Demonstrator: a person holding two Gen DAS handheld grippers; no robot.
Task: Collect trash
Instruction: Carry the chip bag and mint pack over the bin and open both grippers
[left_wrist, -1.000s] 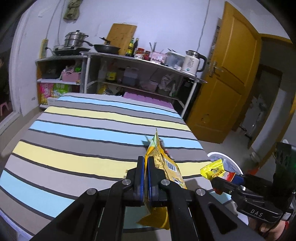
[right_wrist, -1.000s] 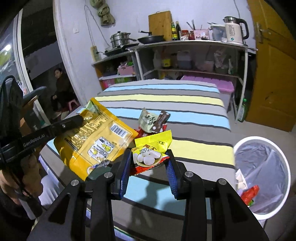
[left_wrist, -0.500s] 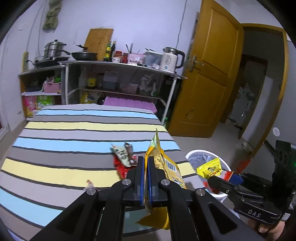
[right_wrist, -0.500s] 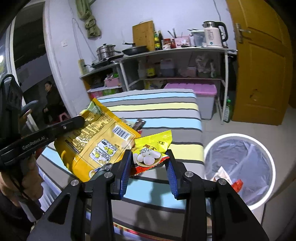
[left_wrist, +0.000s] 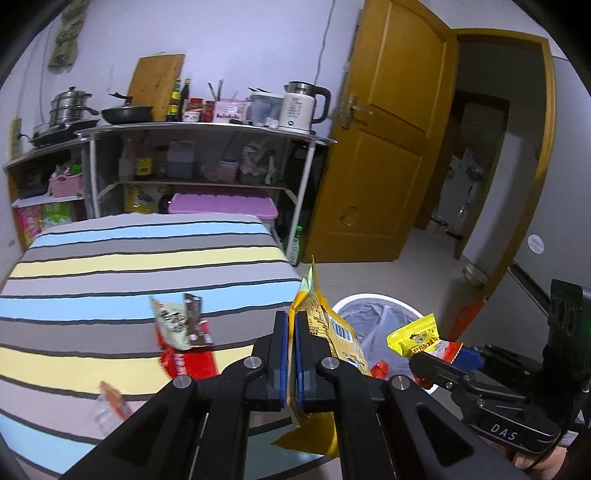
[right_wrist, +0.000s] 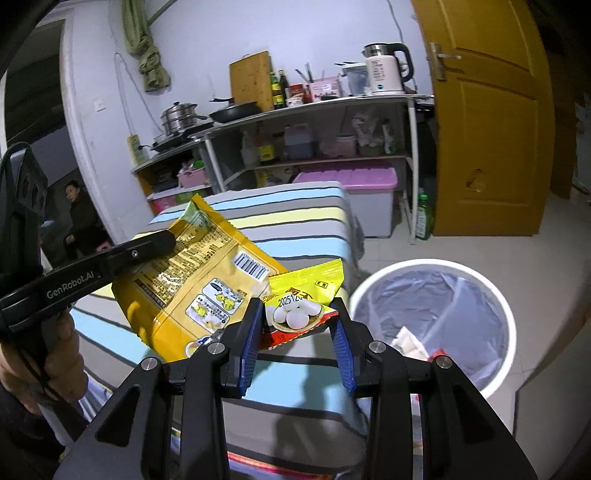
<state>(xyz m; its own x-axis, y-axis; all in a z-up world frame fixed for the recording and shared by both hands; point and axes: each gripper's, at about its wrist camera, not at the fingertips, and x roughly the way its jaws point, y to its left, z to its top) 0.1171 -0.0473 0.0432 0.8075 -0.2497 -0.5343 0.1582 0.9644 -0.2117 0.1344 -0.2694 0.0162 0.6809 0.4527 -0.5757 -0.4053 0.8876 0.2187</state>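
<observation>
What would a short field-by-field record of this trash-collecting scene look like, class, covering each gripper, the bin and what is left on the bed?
left gripper: shut on the large yellow snack bag, held in the air
right gripper: shut on the small yellow wrapper, held in the air
trash bin: white, lined with a clear bag, on the floor beside the bed, some scraps already inside
striped bed: several wrappers lie near its edge
remaining wrappers: a pale packet and a brown one on top of a red one
</observation>
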